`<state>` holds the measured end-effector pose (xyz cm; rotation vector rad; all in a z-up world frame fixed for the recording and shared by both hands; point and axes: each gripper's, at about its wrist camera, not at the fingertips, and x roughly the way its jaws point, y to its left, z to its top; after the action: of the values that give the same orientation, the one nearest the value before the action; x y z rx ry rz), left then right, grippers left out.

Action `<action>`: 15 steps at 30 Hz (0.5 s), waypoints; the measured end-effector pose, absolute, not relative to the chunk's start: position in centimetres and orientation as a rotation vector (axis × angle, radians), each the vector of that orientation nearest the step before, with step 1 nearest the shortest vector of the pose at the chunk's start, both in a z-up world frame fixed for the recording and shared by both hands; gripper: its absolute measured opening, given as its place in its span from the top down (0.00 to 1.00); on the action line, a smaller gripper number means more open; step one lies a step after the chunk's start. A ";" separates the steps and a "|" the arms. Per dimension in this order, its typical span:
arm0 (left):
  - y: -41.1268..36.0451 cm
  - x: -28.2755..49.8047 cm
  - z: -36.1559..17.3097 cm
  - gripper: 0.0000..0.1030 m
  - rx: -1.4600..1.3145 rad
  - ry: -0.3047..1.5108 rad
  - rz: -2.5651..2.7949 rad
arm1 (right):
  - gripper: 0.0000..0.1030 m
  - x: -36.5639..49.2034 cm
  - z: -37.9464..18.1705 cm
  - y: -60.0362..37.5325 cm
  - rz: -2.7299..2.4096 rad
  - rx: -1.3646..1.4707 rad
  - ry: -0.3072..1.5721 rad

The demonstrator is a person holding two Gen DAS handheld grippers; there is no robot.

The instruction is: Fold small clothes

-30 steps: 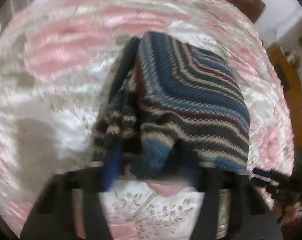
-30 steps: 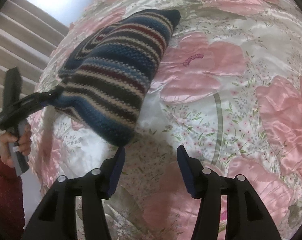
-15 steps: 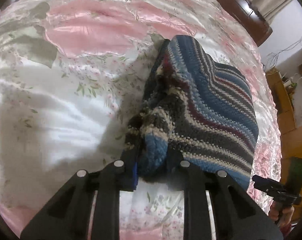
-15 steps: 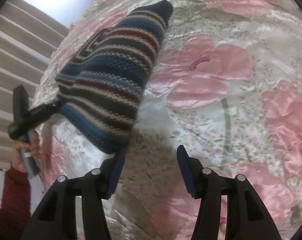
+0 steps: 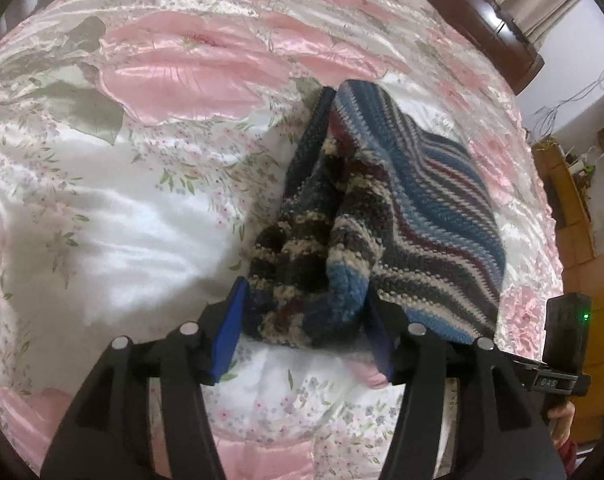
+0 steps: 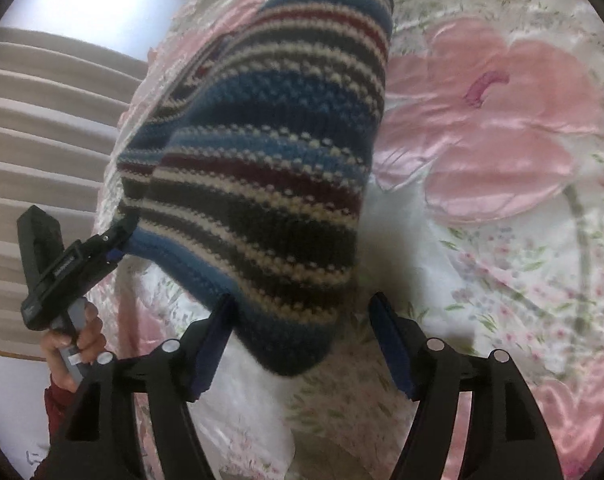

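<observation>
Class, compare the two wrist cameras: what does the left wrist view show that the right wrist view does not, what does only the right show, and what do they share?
Only the left wrist view shows the left gripper from behind, its blue pads closed on a bunched edge of the striped knit garment, plus the wooden headboard and shelves.

Only the right wrist view shows the right gripper with its jaws spread, a garment corner hanging between them, the pleated curtain and the hand holding the left gripper.

Both show the garment lifted over the pink floral bedspread.
</observation>
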<state>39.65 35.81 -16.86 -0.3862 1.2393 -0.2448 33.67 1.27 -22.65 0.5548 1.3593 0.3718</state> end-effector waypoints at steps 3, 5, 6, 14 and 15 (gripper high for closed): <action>35.6 40.1 -18.5 0.40 -0.381 1.275 -0.229 | 0.53 33.9 -22.9 1.5 0.397 0.566 1.356; 35.7 40.2 -19.3 0.46 -0.413 1.281 -0.230 | 0.68 33.7 -22.5 1.6 0.420 0.564 1.352; 35.8 40.2 -19.4 0.49 -0.426 1.279 -0.232 | 0.70 33.7 -22.2 1.6 0.422 0.549 1.348; 34.3 38.7 -18.6 0.69 -0.500 1.290 -0.317 | 0.78 32.8 -17.9 -0.7 0.382 0.451 1.280; 33.9 38.4 -18.6 0.69 -0.499 1.292 -0.329 | 0.78 32.7 -17.6 -1.1 0.369 0.439 1.283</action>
<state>38.40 33.88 -18.58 -0.4988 1.2917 -0.3287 32.66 -1.13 -17.61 0.4392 1.2830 0.3692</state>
